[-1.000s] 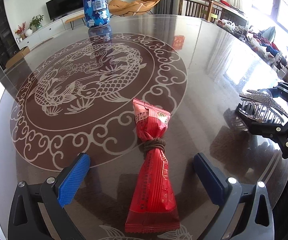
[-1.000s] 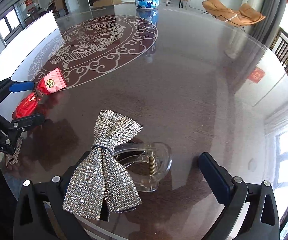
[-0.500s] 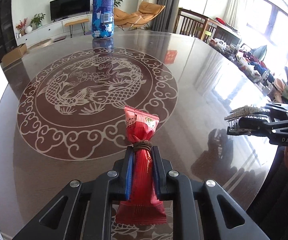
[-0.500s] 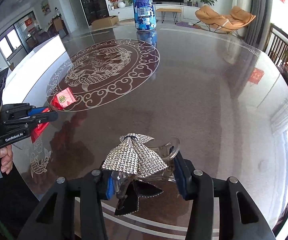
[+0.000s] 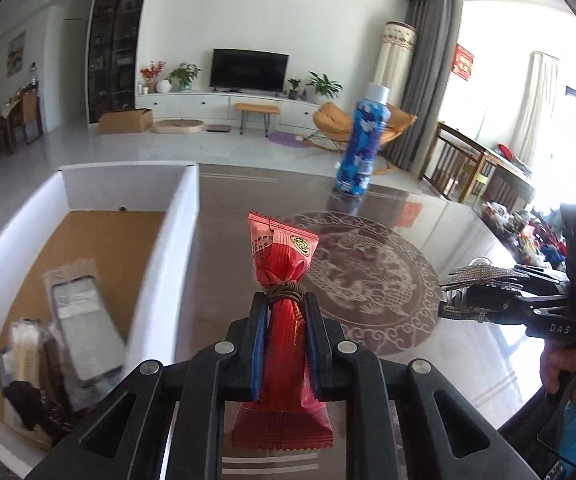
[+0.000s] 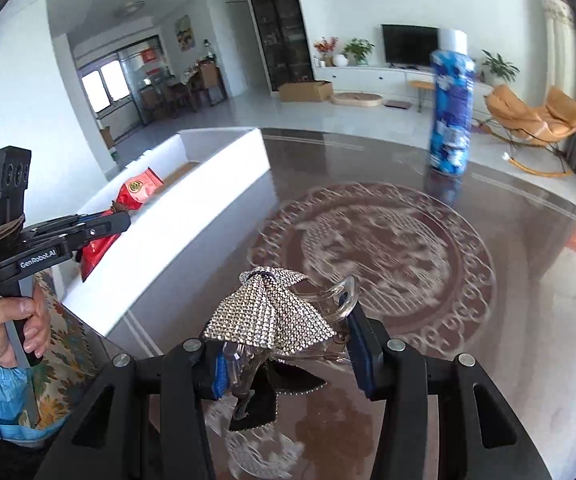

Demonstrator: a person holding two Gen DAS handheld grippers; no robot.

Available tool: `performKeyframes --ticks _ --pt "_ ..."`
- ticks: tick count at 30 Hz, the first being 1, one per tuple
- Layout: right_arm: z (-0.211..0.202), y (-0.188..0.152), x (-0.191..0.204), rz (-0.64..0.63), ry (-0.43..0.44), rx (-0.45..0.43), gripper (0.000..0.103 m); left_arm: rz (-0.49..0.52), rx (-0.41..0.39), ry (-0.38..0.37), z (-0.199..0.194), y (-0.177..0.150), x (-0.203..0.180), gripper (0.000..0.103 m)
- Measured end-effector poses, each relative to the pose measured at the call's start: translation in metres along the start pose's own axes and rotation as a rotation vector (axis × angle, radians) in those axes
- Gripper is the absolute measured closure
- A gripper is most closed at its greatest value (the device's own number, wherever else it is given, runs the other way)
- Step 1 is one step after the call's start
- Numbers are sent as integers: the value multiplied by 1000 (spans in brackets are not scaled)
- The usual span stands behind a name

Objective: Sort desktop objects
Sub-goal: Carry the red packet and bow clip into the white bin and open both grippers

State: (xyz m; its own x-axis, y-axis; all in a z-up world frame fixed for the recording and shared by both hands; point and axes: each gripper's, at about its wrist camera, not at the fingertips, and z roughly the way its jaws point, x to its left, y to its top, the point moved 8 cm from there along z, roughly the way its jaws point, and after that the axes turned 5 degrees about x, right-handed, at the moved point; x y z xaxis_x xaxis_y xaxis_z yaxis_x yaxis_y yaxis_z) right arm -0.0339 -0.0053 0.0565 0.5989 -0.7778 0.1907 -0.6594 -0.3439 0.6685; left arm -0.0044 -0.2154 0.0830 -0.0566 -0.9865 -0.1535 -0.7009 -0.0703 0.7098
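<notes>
My left gripper [image 5: 286, 316] is shut on a red snack packet [image 5: 282, 264] tied with a brown band and holds it above the table, just right of the white box [image 5: 176, 216]. It also shows in the right wrist view [image 6: 100, 226], with the packet [image 6: 138, 188] at the box's near wall. My right gripper [image 6: 284, 354] is shut on a rhinestone bow hair clip [image 6: 268, 312] with a clear claw, lifted above the table. In the left wrist view it [image 5: 463, 296] is at the right, holding the clip [image 5: 475, 274].
The white box has a cork floor holding several packaged items [image 5: 80, 312]. A blue patterned bottle [image 5: 361, 148] stands at the far side of the dark round table [image 5: 427, 360], seen also in the right wrist view [image 6: 449, 108]. The table edge lies near me.
Both grippers closed on their objects and lifted them off the table. The left one swung left toward the white box; the right one rose and turned the same way.
</notes>
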Motion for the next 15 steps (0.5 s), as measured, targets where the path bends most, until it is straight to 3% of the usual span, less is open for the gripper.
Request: performKeyframes --ticks 4,8,12,15 --pt "37 60 92 -101 141 -25 55 -103 -16 165 -26 6 97 86" --pt "80 101 180 -208 218 -24 55 -196 22 265 -29 -6 170 86" --pt "142 114 238 -297 203 69 55 -233 101 329 -13 -23 211 86" --pt "182 113 257 -326 163 124 55 -250 146 344 1 -36 229 86"
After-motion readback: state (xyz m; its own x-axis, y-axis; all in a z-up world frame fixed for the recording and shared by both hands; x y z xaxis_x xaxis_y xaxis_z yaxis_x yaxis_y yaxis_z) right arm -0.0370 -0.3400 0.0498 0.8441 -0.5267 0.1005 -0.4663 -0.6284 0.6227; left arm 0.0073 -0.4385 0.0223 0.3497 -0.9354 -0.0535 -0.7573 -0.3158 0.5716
